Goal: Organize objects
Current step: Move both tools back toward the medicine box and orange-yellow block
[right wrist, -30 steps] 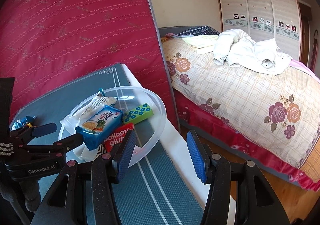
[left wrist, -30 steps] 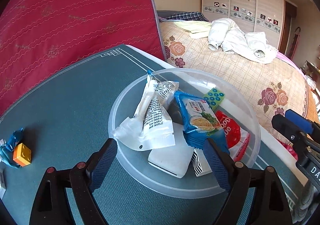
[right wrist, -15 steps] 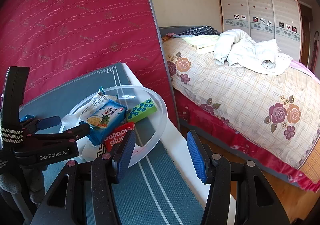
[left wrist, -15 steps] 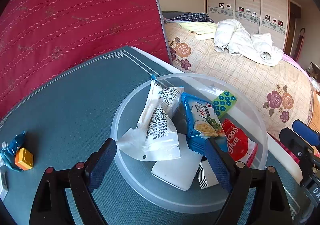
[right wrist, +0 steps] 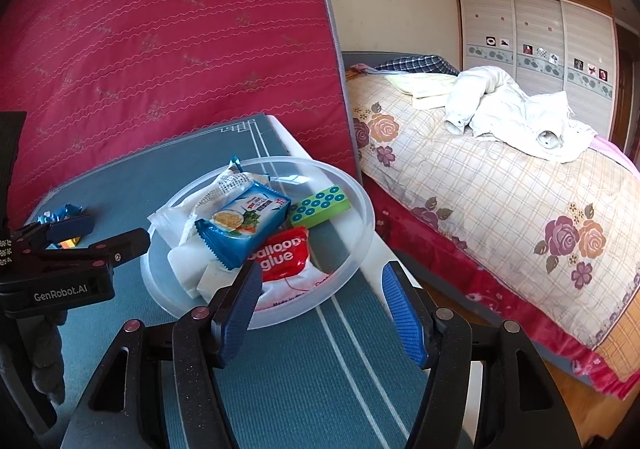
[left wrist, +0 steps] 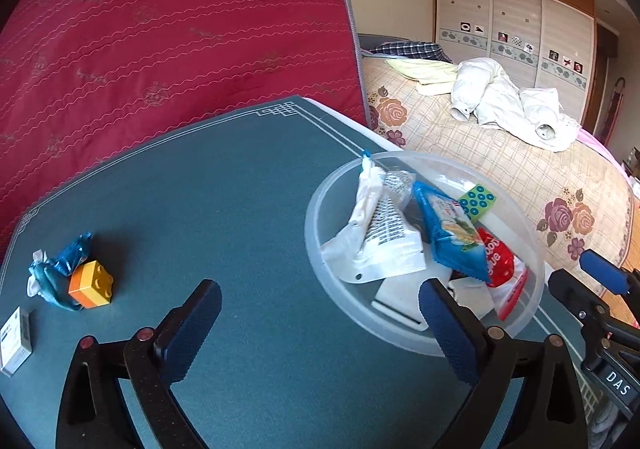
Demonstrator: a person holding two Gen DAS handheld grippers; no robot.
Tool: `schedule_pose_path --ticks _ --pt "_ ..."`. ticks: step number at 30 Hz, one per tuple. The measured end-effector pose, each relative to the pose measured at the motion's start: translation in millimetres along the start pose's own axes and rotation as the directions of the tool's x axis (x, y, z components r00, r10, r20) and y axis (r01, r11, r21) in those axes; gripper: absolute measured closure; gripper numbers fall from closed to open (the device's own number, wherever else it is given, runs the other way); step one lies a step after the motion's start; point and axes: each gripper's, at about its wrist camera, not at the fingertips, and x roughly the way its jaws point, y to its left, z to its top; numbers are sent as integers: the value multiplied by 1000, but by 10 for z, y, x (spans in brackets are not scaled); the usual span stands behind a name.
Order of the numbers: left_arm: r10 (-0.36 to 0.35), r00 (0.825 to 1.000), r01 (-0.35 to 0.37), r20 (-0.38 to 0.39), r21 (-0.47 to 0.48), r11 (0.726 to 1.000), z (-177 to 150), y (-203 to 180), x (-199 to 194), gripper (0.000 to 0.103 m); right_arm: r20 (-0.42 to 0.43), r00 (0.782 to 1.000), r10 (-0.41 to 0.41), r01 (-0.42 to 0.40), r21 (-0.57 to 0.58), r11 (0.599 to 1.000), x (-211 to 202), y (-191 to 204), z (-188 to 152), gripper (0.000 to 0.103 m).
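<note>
A: In the left wrist view, the left gripper (left wrist: 316,313) is above the mat (left wrist: 240,177), beside the bowl (left wrist: 316,209). Its jaws are wide and opening, and nothing is between them — only bare mat. The right finger (left wrist: 444,325) overlaps the near rim of the bowl in the picture.

B: And what is in the bowl?

A: A white packet (left wrist: 376,245), a blue packet (left wrist: 452,233) leaning over it, a red packet (left wrist: 500,261), a green block (left wrist: 478,201) at the far side and a white box (left wrist: 400,297) under them. On the left of the mat, well apart from the bowl, lie a yellow block (left wrist: 91,283) touching a blue wrapper (left wrist: 60,265), and a small box (left wrist: 16,337) near the edge. The right gripper (left wrist: 596,297) shows at the right border.

B: Now the right wrist view?

A: The right gripper (right wrist: 320,309) is at the near right rim of the bowl (right wrist: 360,233), about half open and opening. Between its fingers I see only mat (right wrist: 280,389) and the rim; they press on nothing. The blue packet (right wrist: 244,225) lies on top, the red packet (right wrist: 282,255) in front of it, the green block (right wrist: 320,201) to the right, the white packet (right wrist: 212,193) behind.

B: Is the other tool visible there?

A: Yes — the left gripper (right wrist: 104,233) is at the left, empty, with the blue wrapper (right wrist: 60,213) behind it. The bed (right wrist: 500,189) is on the right.
</note>
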Motion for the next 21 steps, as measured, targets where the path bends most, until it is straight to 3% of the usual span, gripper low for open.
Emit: schedule_pose_path --ticks 12,21 --pt "109 994 -111 -17 -112 987 -228 831 -155 1 -14 996 83 -84 -94 992 -89 589 -63 30" --pt "209 977 -214 -46 -168 962 -459 1481 -268 1 -67 982 175 -183 -132 974 -13 1136 -123 26"
